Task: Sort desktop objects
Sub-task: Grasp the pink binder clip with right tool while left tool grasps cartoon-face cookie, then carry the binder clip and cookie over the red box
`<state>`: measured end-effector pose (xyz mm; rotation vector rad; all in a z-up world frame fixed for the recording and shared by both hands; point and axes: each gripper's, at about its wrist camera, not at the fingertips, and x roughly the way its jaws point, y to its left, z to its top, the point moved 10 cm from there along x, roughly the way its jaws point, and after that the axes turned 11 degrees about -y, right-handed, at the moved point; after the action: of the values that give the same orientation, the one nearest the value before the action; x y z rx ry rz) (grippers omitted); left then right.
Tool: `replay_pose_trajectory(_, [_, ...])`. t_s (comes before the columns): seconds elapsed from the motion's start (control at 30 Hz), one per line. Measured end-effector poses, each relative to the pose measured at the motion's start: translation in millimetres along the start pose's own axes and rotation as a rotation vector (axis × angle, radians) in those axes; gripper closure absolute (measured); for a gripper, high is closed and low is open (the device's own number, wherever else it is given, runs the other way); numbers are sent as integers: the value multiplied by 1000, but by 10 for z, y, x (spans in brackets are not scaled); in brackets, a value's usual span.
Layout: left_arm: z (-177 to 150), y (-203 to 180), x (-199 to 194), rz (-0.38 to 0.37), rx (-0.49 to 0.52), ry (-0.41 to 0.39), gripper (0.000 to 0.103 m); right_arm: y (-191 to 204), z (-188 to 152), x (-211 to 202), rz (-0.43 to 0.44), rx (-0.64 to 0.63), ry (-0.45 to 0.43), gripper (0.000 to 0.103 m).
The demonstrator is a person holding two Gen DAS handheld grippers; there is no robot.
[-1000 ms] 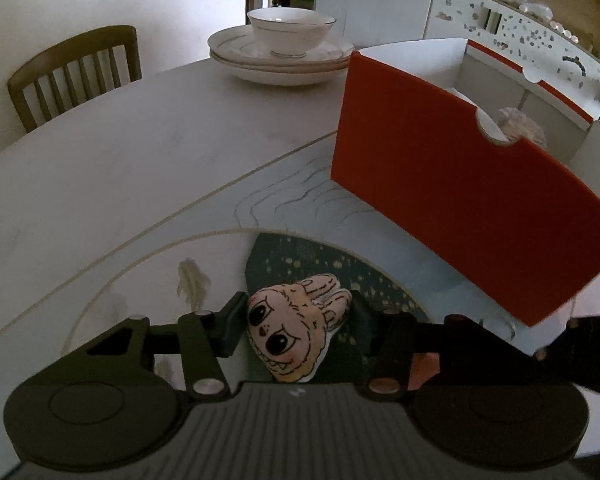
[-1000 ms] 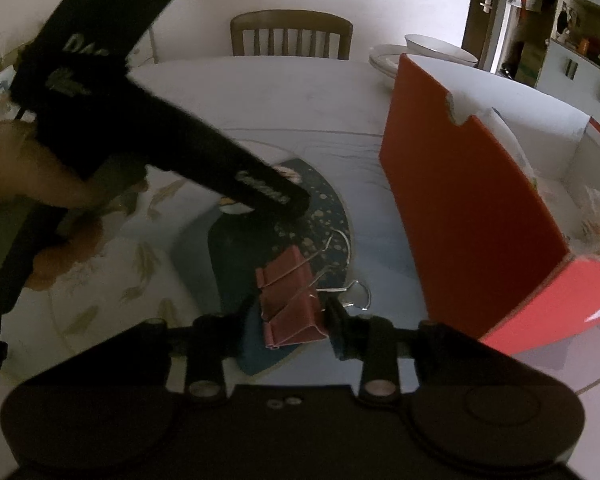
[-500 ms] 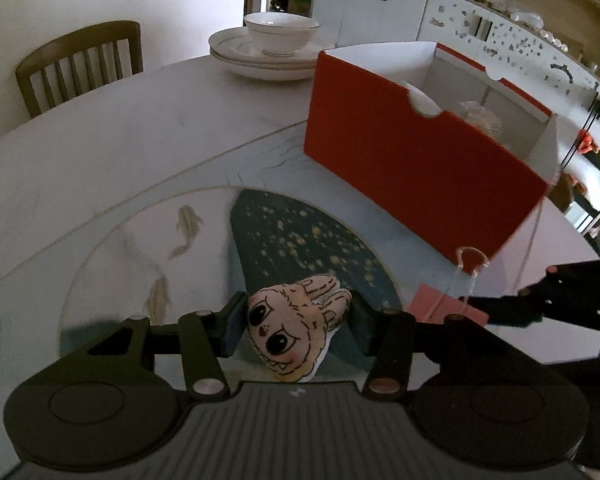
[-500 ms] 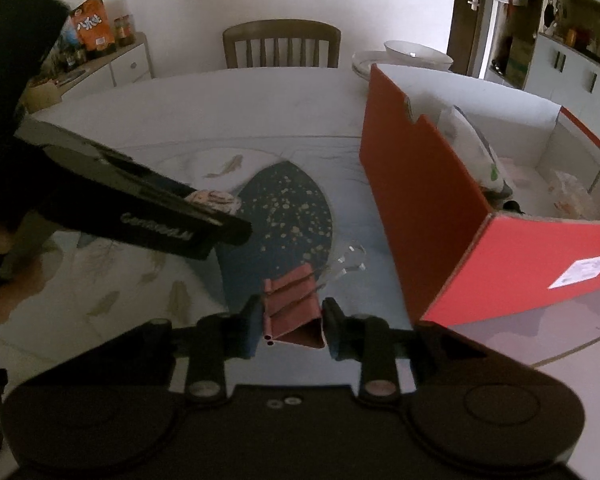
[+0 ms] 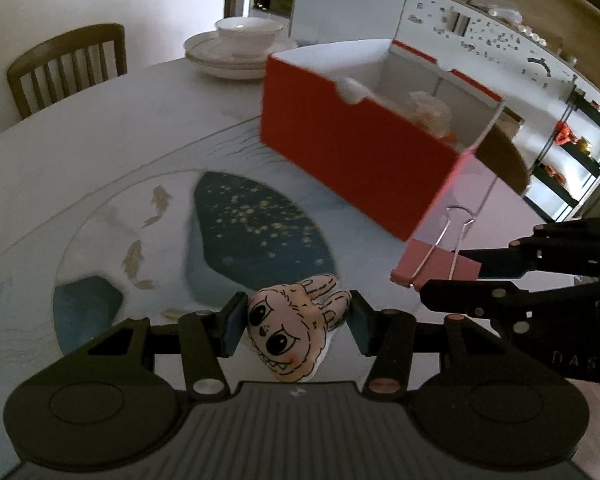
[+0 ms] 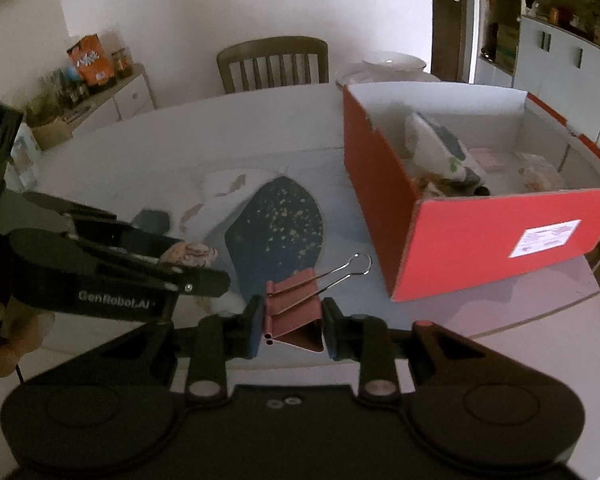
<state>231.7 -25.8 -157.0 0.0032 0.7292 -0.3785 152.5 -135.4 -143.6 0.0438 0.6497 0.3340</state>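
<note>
My left gripper [image 5: 294, 322] is shut on a small cartoon rabbit-face toy [image 5: 290, 338] and holds it above the table. My right gripper [image 6: 291, 326] is shut on a pink binder clip [image 6: 294, 314], also lifted; the clip also shows in the left wrist view [image 5: 436, 266]. The left gripper with the toy [image 6: 188, 254] shows at the left of the right wrist view. An open red box [image 6: 460, 236] with white inside walls stands to the right and holds a patterned cloth pouch [image 6: 440, 152] and other small items. The red box also shows in the left wrist view [image 5: 352, 152].
The round white table [image 5: 80, 152] has a blue painted patch [image 5: 256, 232] in its middle. Stacked white plates with a bowl [image 5: 242, 46] stand at the far edge. A wooden chair [image 6: 272, 62] is behind the table. A sideboard with snacks [image 6: 96, 80] is at the back left.
Both grippers have risen and drawn back from the table with their objects. The red box now looks farther away and its inside shows more.
</note>
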Motion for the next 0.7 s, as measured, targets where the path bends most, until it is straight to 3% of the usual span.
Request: replay_pose_trajectory(0.7, [582,-833,-208,-58,45,-59,51,-644,448,-727,-15,51,-100,74])
